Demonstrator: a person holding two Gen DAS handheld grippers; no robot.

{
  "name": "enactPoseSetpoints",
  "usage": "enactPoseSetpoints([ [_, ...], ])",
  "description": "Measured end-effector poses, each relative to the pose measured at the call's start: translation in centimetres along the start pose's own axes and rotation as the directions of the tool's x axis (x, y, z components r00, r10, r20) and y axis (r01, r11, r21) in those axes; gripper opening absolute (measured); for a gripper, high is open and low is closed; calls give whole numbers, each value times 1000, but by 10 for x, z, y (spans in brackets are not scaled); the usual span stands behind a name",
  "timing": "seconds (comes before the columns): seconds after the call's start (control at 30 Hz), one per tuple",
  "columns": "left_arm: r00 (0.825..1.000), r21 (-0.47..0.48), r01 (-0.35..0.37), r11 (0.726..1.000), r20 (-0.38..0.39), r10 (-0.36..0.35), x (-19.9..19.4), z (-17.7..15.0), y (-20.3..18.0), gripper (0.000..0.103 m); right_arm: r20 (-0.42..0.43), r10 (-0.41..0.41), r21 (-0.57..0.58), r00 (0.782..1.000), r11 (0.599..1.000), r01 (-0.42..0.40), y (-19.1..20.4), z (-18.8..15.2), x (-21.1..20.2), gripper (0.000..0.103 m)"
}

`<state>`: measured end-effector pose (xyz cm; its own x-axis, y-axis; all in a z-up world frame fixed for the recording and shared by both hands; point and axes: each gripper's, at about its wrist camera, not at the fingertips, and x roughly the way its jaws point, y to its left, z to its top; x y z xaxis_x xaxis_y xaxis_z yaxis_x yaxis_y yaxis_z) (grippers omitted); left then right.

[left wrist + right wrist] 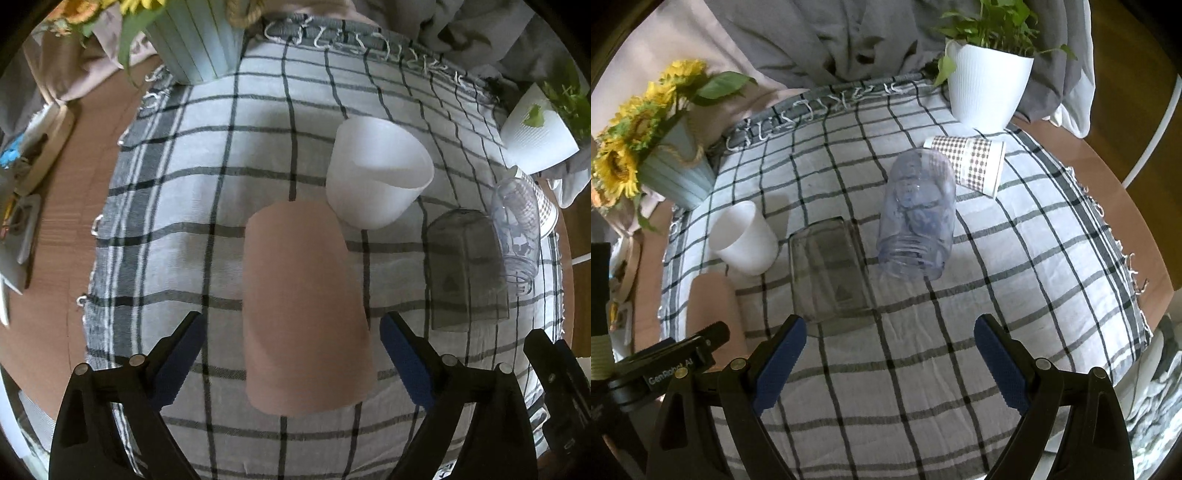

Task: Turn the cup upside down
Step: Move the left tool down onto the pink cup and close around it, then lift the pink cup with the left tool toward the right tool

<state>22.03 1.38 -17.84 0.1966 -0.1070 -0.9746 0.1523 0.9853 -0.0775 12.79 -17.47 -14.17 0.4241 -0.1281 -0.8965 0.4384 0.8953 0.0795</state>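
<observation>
A tall pink cup [303, 306] stands base up on the checked cloth [184, 206], between the open fingers of my left gripper [291, 354], which do not touch it. It also shows at the left edge of the right wrist view [709, 310]. A white cup [376, 173] stands mouth up just behind it. A square smoky clear cup [827, 269] stands base up ahead of my open, empty right gripper [886, 358]. A clear bluish cup [918, 218] and a checked paper cup [967, 164] lie on their sides further back.
A blue pot of sunflowers [665, 166] stands at the back left and a white pot with a green plant [988, 85] at the back right. Grey fabric [849, 40] is heaped behind the table. Bare wood [74, 221] with clutter lies to the left.
</observation>
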Motion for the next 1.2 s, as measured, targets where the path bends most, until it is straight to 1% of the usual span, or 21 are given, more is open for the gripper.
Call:
enactPoseSetpoints([
  [0.07, 1000, 0, 8, 1000, -15, -8, 4, 1, 0, 90, -8, -9, 6, 1000, 1000, 9, 0, 1, 5, 93],
  [0.1, 1000, 1, 6, 1000, -24, -5, 7, 2, -1, 86, -11, -11, 8, 1000, 1000, 11, 0, 1, 6, 93],
  [0.2, 999, 5, -1, 1000, -36, 1, 13, 5, -3, 81, -15, -19, 13, 1000, 1000, 19, -1, 2, 10, 93],
  [0.37, 999, 7, 1, 1000, -49, -1, 20, 7, -5, 73, -21, -30, 17, 999, 999, 31, -4, 4, 16, 93],
  [0.57, 999, -2, -8, 1000, -38, 8, 17, 3, -7, 73, -30, -33, 18, 999, 999, 34, -7, 4, 19, 93],
  [0.8, 1000, -21, 16, 1000, -14, -17, -3, -16, -15, 72, -27, -16, 1, 1000, 1000, 16, -15, 1, 15, 93],
  [0.9, 1000, -17, 11, 1000, 12, -11, -12, -26, -21, 72, -22, -9, 2, 1000, 1000, 9, -21, -2, 11, 93],
  [1.2, 1000, -24, 23, 999, 11, -23, -15, -52, -45, 72, -15, -23, -6, 1000, 1000, 23, -52, -13, 3, 93],
])
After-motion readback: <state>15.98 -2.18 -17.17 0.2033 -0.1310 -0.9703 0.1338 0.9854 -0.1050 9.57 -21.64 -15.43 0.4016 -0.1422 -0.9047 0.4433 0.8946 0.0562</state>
